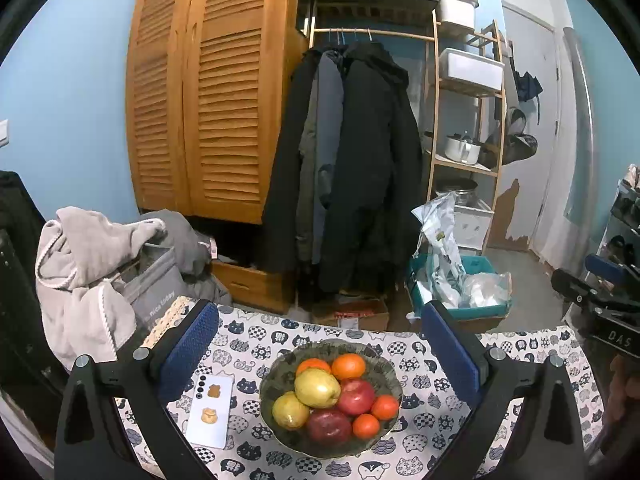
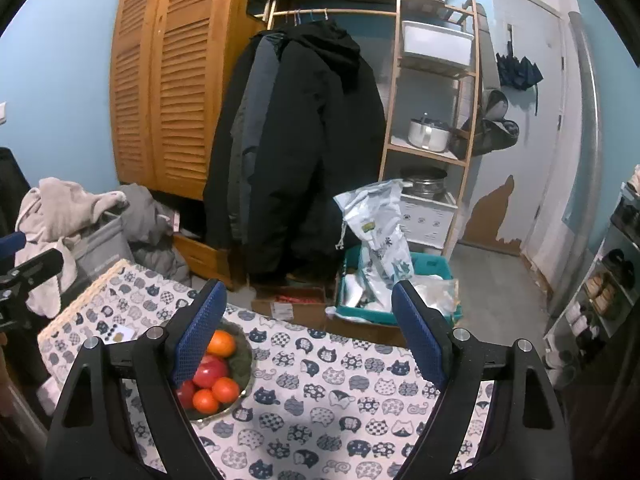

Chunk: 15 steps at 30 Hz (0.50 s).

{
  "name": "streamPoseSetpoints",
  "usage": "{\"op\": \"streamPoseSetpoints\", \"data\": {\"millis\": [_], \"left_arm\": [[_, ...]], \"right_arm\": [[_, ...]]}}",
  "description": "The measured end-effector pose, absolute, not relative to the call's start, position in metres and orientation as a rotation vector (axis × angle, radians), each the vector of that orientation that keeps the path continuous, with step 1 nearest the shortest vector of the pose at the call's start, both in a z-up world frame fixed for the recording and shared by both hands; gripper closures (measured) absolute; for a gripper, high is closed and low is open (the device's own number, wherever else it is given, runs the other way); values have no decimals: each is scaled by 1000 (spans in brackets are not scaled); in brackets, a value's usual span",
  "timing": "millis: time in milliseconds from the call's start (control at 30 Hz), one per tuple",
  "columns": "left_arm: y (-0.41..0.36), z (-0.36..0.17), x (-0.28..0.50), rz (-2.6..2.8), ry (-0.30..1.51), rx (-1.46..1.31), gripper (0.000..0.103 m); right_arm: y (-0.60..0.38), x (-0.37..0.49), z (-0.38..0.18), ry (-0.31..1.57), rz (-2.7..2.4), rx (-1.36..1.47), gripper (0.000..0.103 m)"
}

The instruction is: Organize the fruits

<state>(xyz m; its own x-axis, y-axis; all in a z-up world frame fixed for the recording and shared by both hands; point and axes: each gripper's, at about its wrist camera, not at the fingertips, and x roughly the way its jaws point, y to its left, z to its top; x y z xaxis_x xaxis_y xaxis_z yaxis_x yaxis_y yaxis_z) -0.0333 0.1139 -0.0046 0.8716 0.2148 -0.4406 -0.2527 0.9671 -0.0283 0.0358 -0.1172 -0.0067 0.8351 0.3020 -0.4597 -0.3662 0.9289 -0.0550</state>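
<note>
A table under a cat-print tablecloth [image 1: 432, 432] fills the lower part of both views. On it, lower centre of the left wrist view, sits a dark bowl [image 1: 280, 372] heaped with two yellow pears [image 1: 317, 388], two red apples [image 1: 355, 397] and four tangerines [image 1: 349, 366]. A white phone [image 1: 211, 410] lies just left of the bowl. The left gripper [image 1: 320, 354] hangs spread wide, holding nothing; the right gripper [image 2: 310, 334] likewise gapes empty.
</note>
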Motion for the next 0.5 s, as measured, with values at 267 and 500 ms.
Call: {"op": "streamPoseSetpoints", "data": {"millis": [267,500], "left_arm": [[110,-3,-35,246,450,-75,1],[109,-3,-35,247,452,-74,1]], "right_arm": [[-117,37,-9,471,354,-149,19],[-116,37,-9,470,352,-149,19]]}}
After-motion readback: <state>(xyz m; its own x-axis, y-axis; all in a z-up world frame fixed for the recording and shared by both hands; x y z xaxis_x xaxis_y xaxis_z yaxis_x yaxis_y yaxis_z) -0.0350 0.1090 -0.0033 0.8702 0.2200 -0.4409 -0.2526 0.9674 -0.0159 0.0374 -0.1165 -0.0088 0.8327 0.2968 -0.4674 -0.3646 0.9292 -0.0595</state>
